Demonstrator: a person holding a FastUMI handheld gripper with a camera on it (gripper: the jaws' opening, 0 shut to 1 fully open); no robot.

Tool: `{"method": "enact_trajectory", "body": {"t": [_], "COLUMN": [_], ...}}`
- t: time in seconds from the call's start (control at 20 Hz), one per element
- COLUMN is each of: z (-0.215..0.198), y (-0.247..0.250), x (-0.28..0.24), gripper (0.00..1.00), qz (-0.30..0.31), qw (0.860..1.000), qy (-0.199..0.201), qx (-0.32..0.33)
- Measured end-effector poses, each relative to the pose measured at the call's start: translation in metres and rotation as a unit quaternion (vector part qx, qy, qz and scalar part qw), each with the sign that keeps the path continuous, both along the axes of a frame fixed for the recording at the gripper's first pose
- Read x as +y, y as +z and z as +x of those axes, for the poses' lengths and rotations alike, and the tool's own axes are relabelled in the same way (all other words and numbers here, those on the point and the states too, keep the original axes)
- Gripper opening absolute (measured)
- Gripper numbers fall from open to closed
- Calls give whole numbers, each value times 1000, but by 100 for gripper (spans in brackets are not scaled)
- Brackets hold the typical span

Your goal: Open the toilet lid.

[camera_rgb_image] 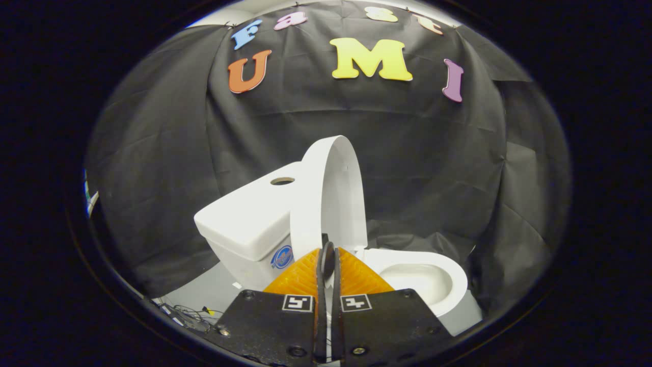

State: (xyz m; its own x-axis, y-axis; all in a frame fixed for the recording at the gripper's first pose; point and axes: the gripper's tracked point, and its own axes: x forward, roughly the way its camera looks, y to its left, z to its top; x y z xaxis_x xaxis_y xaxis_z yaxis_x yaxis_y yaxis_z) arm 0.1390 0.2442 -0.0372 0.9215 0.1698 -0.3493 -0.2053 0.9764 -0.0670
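A white toilet stands just beyond my fingers. Its lid [330, 193] is raised upright and leans back against the tank [249, 219]. The bowl with its seat rim [423, 278] lies open to the right of my fingers. My gripper [328, 255] is shut, its two fingertips pressed together with nothing between them, right in front of the lower edge of the upright lid. I cannot tell whether the tips touch the lid.
The tank top has a round hole [282, 181] where a flush button fits. Loose cables [188, 315] lie on the grey floor [204, 290] left of the toilet. Black cloth hangs close behind and on both sides.
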Motion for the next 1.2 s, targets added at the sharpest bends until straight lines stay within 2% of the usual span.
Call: {"method": "enact_trajectory", "body": {"t": [0.25, 0.5, 0.6, 0.7, 0.8, 0.95, 1.15, 1.2], "z": [0, 1, 0, -10, -18, -31, -66, -73], "y": [-2, -1, -1, 8, 26, 61, 93, 97], "x": [11, 6, 3, 9, -1, -41, -105, -122], "gripper": [7, 7, 11, 20, 38, 65, 100, 100], "qz": [-7, -21, -23, 2, 23, 24, 58, 67], "qw": [1000, 1000, 999, 998, 997, 993, 984, 982], "qy": [17, 15, 23, 59, 74, 53, 15, 8], "qx": [4, 10, 13, 14, -16, -104, -168, -178]}}
